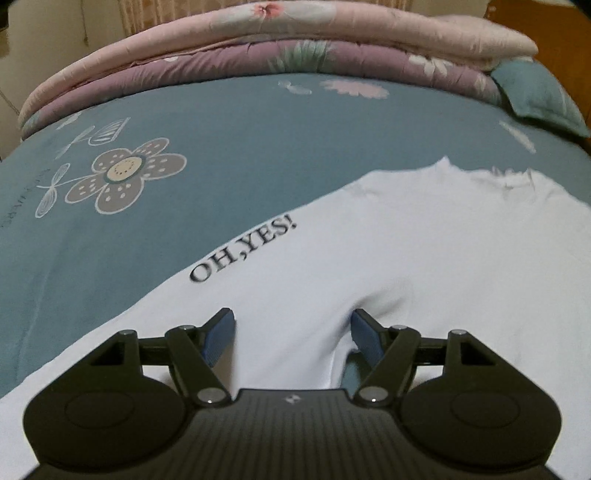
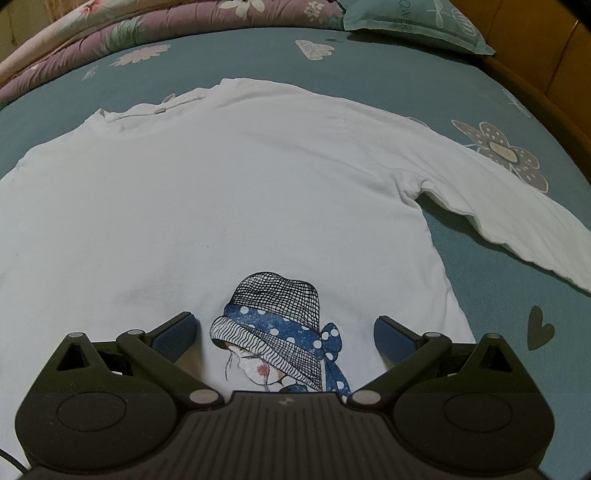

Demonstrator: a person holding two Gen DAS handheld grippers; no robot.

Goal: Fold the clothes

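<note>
A white long-sleeved shirt lies flat on the blue bed sheet, with "OH,YES!" printed along one sleeve. My left gripper hovers open over the armpit crease where that sleeve meets the body; its blue pads straddle the cloth without pressing it. In the right wrist view the shirt spreads wide, collar at the far left and its other sleeve stretched out to the right. My right gripper stands open just above the print of a figure in a hat.
Folded pink and purple floral quilts are stacked along the far side of the bed. A blue pillow lies at the far right corner. A wooden bed frame runs along the right edge. Bare sheet shows beside the shirt.
</note>
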